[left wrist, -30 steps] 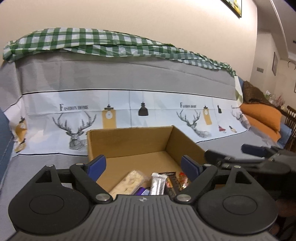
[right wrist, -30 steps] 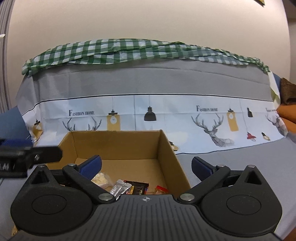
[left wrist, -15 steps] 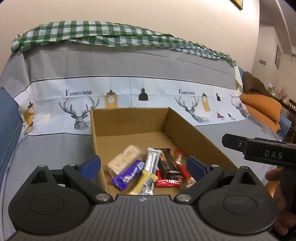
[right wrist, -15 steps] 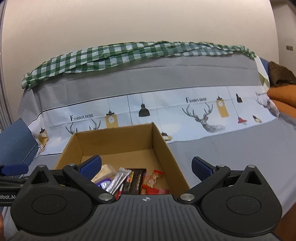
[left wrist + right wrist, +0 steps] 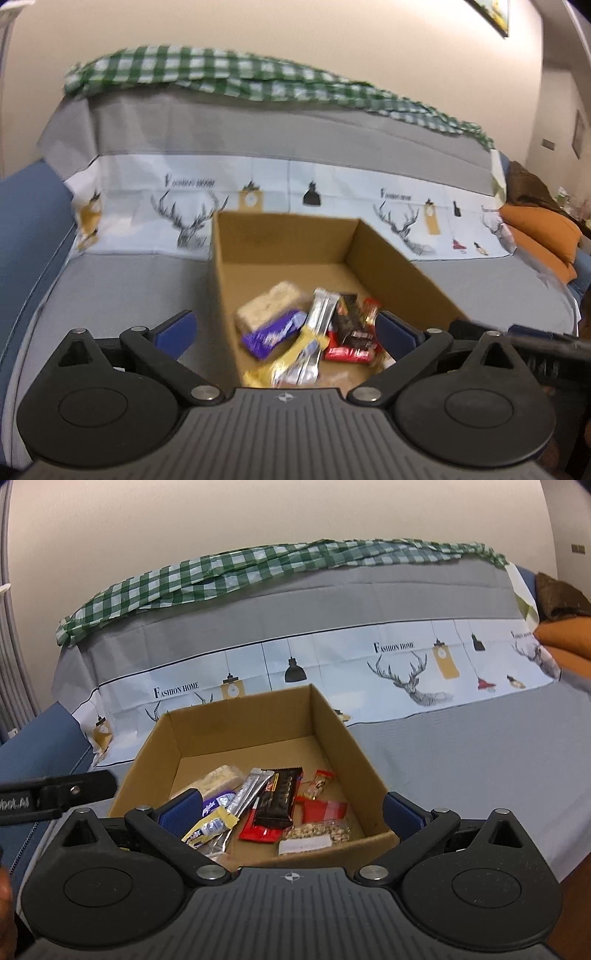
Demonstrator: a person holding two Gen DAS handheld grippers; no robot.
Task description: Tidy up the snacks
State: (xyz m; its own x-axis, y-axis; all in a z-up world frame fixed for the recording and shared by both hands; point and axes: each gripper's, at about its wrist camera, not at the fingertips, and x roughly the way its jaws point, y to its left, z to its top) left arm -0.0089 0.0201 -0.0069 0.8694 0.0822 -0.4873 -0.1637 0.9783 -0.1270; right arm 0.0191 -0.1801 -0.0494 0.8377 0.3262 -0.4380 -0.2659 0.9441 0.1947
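Since a second ago both views have tipped down, baring more of the box [image 5: 334, 734] floor. Left tongs [image 5: 284, 328]: spread, empty, above the near rim. Snacks [image 5: 269, 801]: heaped in the box's near half, far half bare; none seen outside. Sorted or awaiting sorting, undecidable. Right tongs [image 5: 291, 810]: spread, empty, snacks ahead between the tips.
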